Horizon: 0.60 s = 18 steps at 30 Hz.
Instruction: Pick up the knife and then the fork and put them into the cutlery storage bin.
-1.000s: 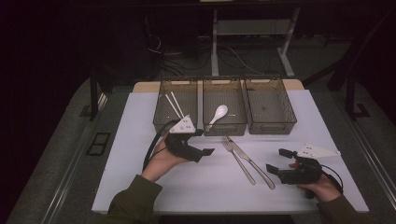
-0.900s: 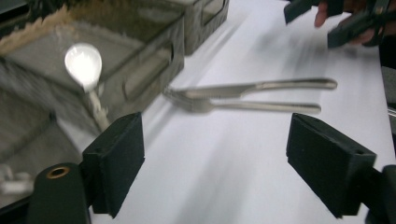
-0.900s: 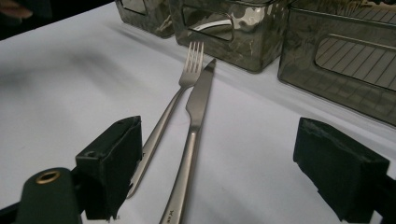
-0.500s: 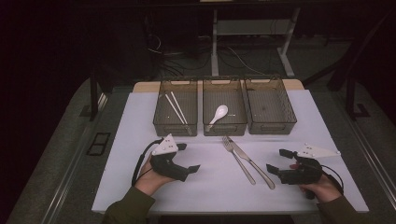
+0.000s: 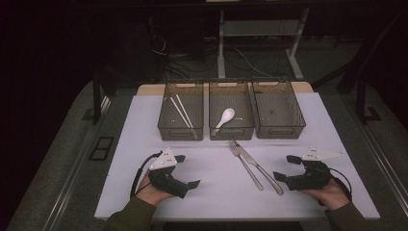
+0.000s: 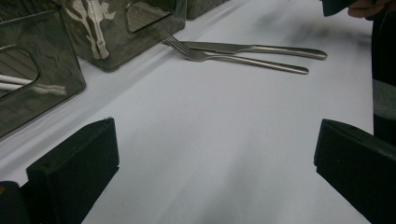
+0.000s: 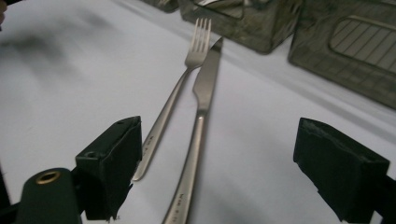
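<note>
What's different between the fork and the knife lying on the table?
The fork ends in tines, while the knife ends in a flat blade. In the high view the knife reaches nearer the right gripper than the fork does. In the right gripper view the knife's handle runs between the open jaws, the fork's handle toward the left jaw. Both are silver metal, lying flat side by side, heads toward the bins.

My left gripper [image 5: 185, 171]: black body, grey three-cornered plate, black looped cable | my right gripper [image 5: 285, 167]: same black build, grey plate | sleeves: dark olive | jaws: black blocks
</note>
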Tool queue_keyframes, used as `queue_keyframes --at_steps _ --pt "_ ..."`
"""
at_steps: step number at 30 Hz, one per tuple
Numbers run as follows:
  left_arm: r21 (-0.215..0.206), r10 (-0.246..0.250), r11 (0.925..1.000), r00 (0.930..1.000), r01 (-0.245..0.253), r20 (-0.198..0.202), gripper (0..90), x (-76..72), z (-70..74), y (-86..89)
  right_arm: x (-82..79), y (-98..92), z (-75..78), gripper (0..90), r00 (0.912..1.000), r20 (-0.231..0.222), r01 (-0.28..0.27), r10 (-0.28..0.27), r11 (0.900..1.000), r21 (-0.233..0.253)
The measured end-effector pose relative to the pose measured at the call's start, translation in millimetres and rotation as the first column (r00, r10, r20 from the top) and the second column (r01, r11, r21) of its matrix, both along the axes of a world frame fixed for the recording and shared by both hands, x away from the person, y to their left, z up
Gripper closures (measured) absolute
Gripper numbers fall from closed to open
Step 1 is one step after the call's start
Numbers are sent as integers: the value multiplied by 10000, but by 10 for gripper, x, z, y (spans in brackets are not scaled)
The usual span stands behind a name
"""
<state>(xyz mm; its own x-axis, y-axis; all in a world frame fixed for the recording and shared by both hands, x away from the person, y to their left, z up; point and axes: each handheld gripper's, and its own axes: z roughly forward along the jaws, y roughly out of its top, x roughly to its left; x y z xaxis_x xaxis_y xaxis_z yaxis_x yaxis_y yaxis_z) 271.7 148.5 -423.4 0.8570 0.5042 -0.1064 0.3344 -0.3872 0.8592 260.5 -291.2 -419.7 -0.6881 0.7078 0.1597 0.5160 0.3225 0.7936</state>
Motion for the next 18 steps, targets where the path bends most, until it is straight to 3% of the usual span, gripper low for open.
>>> queue_keyframes --at_steps 3,10,18 --pt "-59 -96 9999 10000 96 -6 0 3 -5 -4 11 36 13 162 9988 -447 -196 196 9998 9" --pt "20 -254 9997 9997 254 -56 0 5 -18 -17 -20 113 -1 510 9950 -833 -574 557 9982 -185" --pt "71 -335 9994 9994 336 -79 0 4 -24 -29 -56 177 -53 801 9856 -1251 -1199 1133 9917 -466"
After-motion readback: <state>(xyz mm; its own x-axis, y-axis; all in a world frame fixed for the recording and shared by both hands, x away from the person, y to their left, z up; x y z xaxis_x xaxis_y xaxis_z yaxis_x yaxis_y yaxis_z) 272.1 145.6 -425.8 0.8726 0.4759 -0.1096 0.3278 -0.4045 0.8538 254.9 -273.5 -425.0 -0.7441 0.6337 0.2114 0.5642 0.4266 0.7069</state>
